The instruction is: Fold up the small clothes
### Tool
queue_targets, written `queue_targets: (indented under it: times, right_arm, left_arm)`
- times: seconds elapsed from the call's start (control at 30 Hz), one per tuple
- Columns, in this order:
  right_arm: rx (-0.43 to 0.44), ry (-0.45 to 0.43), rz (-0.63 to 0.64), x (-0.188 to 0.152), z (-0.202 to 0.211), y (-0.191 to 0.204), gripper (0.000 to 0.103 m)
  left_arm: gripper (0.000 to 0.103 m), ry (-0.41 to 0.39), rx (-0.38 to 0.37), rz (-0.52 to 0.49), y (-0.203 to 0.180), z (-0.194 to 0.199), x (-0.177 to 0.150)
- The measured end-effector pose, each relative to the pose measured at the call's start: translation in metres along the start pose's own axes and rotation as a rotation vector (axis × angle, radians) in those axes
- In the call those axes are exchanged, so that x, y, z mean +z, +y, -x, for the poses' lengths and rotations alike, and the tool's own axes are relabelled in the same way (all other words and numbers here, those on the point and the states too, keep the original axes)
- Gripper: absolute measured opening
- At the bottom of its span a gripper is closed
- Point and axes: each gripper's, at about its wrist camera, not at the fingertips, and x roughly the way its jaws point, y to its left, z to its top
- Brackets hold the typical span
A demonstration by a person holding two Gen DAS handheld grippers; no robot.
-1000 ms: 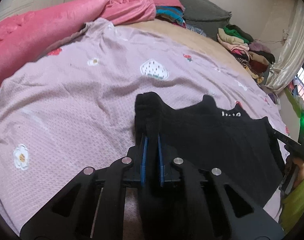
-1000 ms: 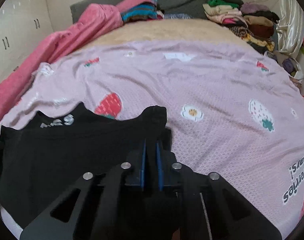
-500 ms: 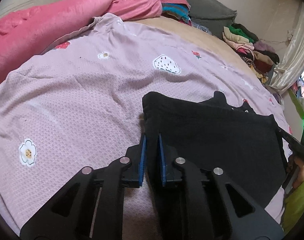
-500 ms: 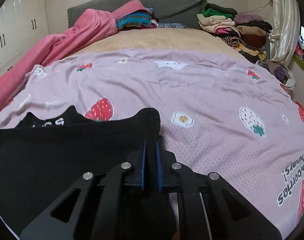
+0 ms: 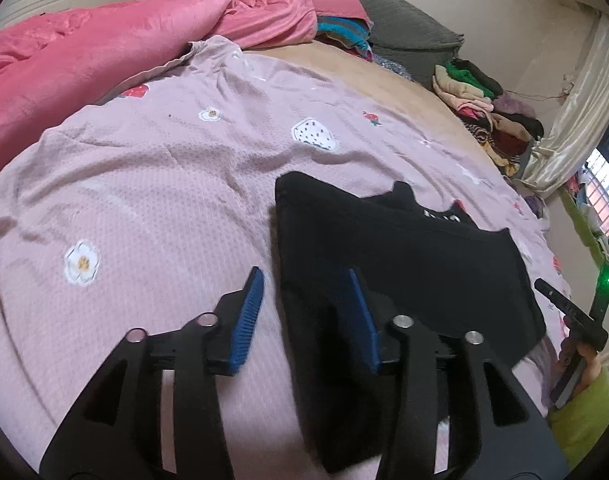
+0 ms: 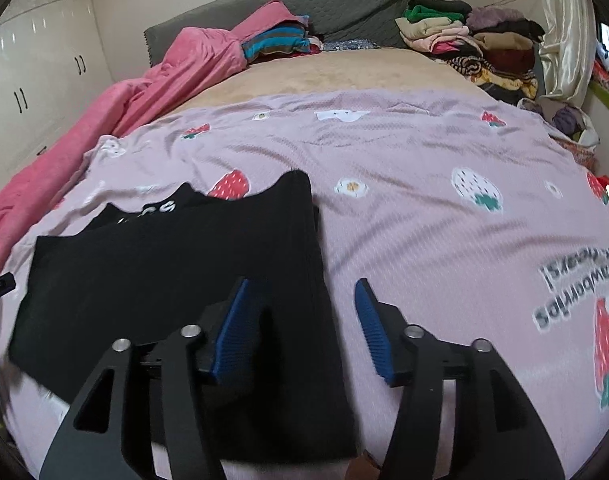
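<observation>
Already laid flat: one fold appears done, more folding is judged to remain.

Spread on the pink strawberry-print sheet [image 6: 424, 248], the black garment [image 5: 404, 264] is seen with a lower layer doubled up over it, white lettering [image 6: 152, 210] showing near the collar; a compact bundle has not yet been made. Its left edge runs between the fingers of the left gripper [image 5: 304, 280], its right edge between those of the right gripper [image 6: 300, 288]. Both claws are spread wide with nothing held, just above the cloth.
</observation>
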Motion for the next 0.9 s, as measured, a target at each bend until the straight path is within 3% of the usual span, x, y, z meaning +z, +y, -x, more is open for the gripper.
queue_targets:
  times: [0.2, 0.23, 0.27, 0.53, 0.57, 0.6, 0.63, 0.67, 0.73, 0.9]
  right_arm:
    - [0.034, 0.019, -0.006, -0.022, 0.025, -0.008, 0.06]
    - [0.037, 0.021, -0.01, -0.025, 0.027, -0.01, 0.06]
    - [0.041, 0.024, -0.014, -0.027, 0.028, -0.011, 0.06]
    - [0.085, 0.069, -0.016, -0.038, 0.02, -0.012, 0.06]
    - [0.091, 0.074, -0.022, -0.038, 0.017, -0.012, 0.059]
    - [0.1, 0.079, -0.029, -0.038, 0.014, -0.014, 0.057]
    - [0.108, 0.082, -0.034, -0.037, 0.013, -0.015, 0.038]
    - [0.115, 0.089, -0.039, -0.037, 0.011, -0.015, 0.008]
    - [0.112, 0.079, -0.041, -0.037, 0.014, -0.016, 0.006]
    - [0.129, 0.014, -0.067, -0.036, 0.039, -0.025, 0.006]
  left_arm:
    - [0.05, 0.011, -0.053, 0.031, -0.011, 0.017, -0.018]
    - [0.054, 0.013, -0.048, 0.034, -0.013, 0.018, -0.023]
    - [0.066, 0.016, -0.042, 0.042, -0.013, 0.018, -0.028]
    - [0.067, 0.072, -0.06, 0.117, -0.013, 0.008, -0.055]
    - [0.061, 0.074, -0.059, 0.12, -0.014, 0.007, -0.056]
    - [0.039, 0.076, -0.055, 0.121, -0.015, 0.006, -0.058]
    - [0.026, 0.08, -0.049, 0.123, -0.015, 0.005, -0.059]
    - [0.007, 0.083, -0.047, 0.127, -0.016, 0.004, -0.061]
    - [0.003, 0.088, -0.06, 0.134, -0.015, 0.007, -0.063]
    - [0.002, 0.083, -0.025, 0.073, -0.025, 0.021, -0.064]
